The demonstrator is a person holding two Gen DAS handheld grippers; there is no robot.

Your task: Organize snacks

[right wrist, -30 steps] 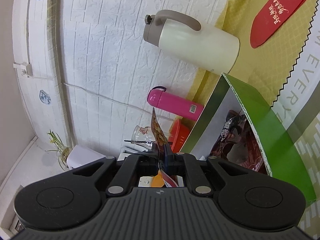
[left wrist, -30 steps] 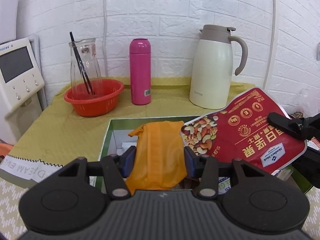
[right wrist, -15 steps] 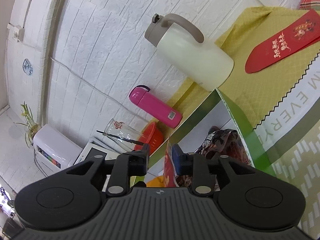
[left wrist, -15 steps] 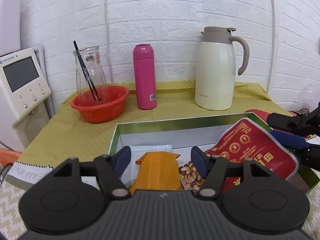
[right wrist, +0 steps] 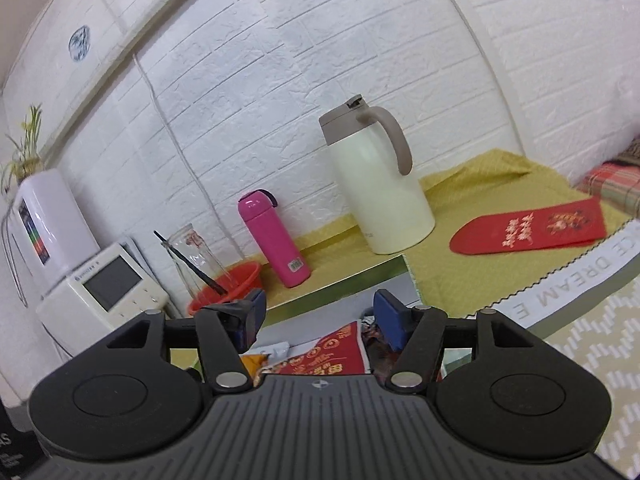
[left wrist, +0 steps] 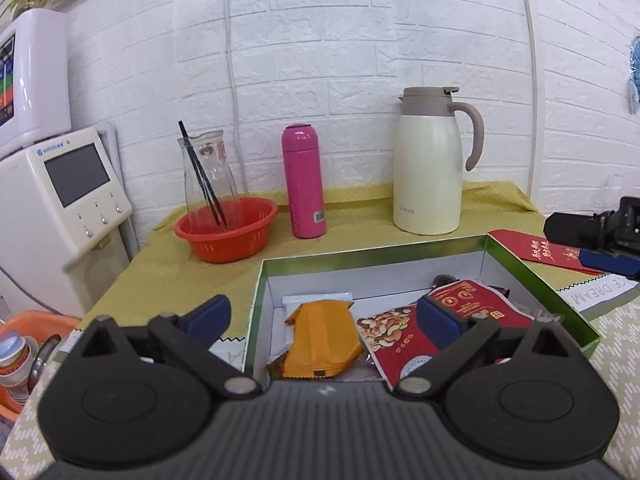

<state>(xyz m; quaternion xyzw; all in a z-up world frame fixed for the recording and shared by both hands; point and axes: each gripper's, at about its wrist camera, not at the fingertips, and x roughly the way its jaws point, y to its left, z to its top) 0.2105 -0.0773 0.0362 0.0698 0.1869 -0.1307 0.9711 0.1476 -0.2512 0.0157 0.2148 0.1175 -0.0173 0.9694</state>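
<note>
Left wrist view: along the back of the yellow-clothed table (left wrist: 168, 264), under the white brick wall, stand a clear glass carafe (left wrist: 208, 178) with a black stick in it, set inside a red plastic colander bowl (left wrist: 226, 236), then a pink cylindrical flask (left wrist: 303, 182) and a tall cream thermal jug with a taupe lid and handle (left wrist: 430, 166). A white appliance with a grey screen (left wrist: 66, 196) fills the left edge. A flat red envelope with gold lettering (left wrist: 536, 250) lies at the right.

Nothing stands between the claws and the green-rimmed white cardboard box (left wrist: 536, 276) in the lower centre. Inside it lie the orange foil snack packet (left wrist: 322, 338), resting on a white sachet, and just right of it the red nut-mix pouch (left wrist: 404, 336), with a dark wrapper behind.

The left claw (left wrist: 320, 314) points slightly down over the near edge of the box, its jaws opening wide; the orange packet lies below, untouched by either blue pad. The right claw (right wrist: 318, 312), also seen at the right edge of the left wrist view, sits tilted, its jaws opening too, with the red pouch lying free in the box beneath them.
</note>
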